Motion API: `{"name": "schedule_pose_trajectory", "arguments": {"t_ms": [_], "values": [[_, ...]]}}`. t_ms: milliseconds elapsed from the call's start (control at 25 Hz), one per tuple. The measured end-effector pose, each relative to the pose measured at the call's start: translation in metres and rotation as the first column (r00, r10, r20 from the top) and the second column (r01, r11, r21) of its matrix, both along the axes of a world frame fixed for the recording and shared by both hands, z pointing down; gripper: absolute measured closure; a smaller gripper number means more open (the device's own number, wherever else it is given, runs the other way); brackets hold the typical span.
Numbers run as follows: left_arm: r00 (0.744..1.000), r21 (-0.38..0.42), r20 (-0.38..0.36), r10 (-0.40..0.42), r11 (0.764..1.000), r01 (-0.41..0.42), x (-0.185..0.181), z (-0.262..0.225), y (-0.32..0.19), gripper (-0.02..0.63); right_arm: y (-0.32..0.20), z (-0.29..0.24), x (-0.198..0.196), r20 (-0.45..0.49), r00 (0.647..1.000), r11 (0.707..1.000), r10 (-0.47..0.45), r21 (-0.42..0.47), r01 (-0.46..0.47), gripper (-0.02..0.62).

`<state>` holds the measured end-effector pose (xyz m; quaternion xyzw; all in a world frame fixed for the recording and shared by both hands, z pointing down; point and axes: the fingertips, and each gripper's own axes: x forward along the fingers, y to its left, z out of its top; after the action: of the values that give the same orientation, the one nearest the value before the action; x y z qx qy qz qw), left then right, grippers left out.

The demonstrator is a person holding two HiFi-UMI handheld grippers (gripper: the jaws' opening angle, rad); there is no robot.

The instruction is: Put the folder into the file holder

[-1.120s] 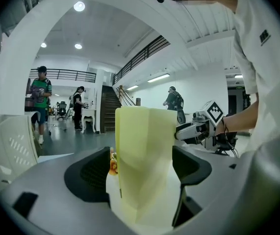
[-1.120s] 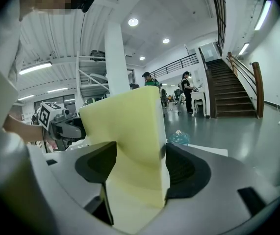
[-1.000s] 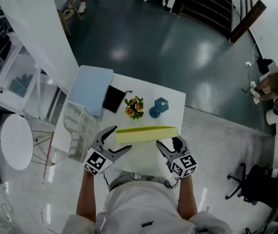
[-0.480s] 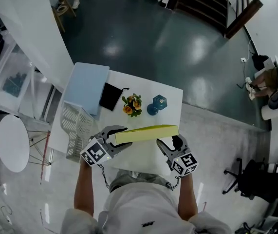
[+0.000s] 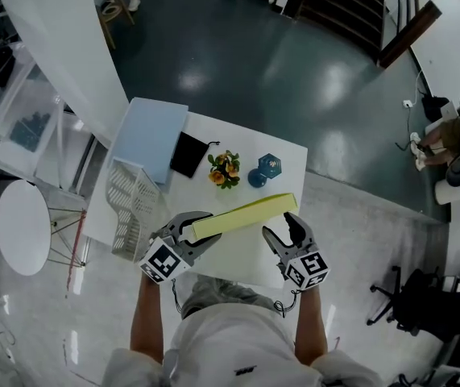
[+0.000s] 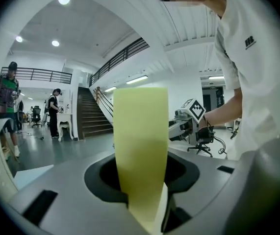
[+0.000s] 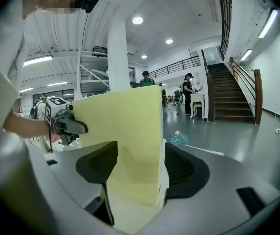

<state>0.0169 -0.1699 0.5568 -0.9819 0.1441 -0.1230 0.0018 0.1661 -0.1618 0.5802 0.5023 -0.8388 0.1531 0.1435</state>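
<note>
A yellow folder [image 5: 246,214] is held on edge above the table's near side, slanting up to the right. My left gripper [image 5: 194,230] has its jaws closing on the folder's left end [image 6: 140,146], and the pads press on it. My right gripper [image 5: 284,234] is shut on the folder's right end [image 7: 125,146]. The white mesh file holder [image 5: 133,206] stands at the table's left edge, just left of my left gripper. Each gripper shows in the other's view: the right one [image 6: 189,121] and the left one [image 7: 63,117].
On the white table [image 5: 288,158] lie a light blue board [image 5: 149,139] at the far left, a black pouch [image 5: 188,153], a small flower bunch [image 5: 225,172] and a blue ornament [image 5: 265,170]. People stand far off near the stairs.
My left gripper, wide open a second ago, has shut on the folder's left end. The folder has tilted, its right end now farther up the table.
</note>
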Motion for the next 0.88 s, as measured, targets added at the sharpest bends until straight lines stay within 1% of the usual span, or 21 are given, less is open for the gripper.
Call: {"name": "schedule_pose_trajectory", "arguments": {"t_ms": [80, 240, 440, 600, 720, 800, 880], "values": [[0.999, 0.001, -0.012, -0.048, 0.999, 0.048, -0.004, -0.004, 0.003, 0.416, 0.005, -0.004, -0.003, -0.003, 1.000, 1.000, -0.008, 0.012, 0.009, 0.295], [0.990, 0.009, -0.025, -0.140, 0.990, 0.141, -0.012, -0.016, 0.014, 0.416, 0.018, -0.016, -0.016, 0.004, 0.998, 0.997, -0.057, 0.048, 0.057, 0.302], [0.966, 0.029, -0.029, -0.259, 0.965, 0.259, -0.022, -0.032, 0.039, 0.414, 0.040, -0.035, -0.039, 0.030, 0.991, 0.987, -0.133, 0.091, 0.130, 0.304], [0.937, 0.040, -0.040, -0.348, 0.936, 0.350, -0.033, -0.045, 0.064, 0.414, 0.060, -0.049, -0.059, 0.054, 0.978, 0.972, -0.203, 0.130, 0.195, 0.308], [0.905, 0.039, -0.054, -0.421, 0.905, 0.423, -0.046, -0.056, 0.083, 0.416, 0.076, -0.061, -0.077, 0.066, 0.963, 0.956, -0.261, 0.155, 0.249, 0.313], [0.881, 0.046, -0.060, -0.470, 0.880, 0.473, -0.055, -0.065, 0.094, 0.416, 0.087, -0.070, -0.091, 0.076, 0.946, 0.937, -0.316, 0.179, 0.299, 0.313], [0.856, 0.059, -0.063, -0.513, 0.854, 0.516, -0.064, -0.074, 0.106, 0.416, 0.099, -0.078, -0.107, 0.074, 0.920, 0.909, -0.384, 0.206, 0.363, 0.313]]}}
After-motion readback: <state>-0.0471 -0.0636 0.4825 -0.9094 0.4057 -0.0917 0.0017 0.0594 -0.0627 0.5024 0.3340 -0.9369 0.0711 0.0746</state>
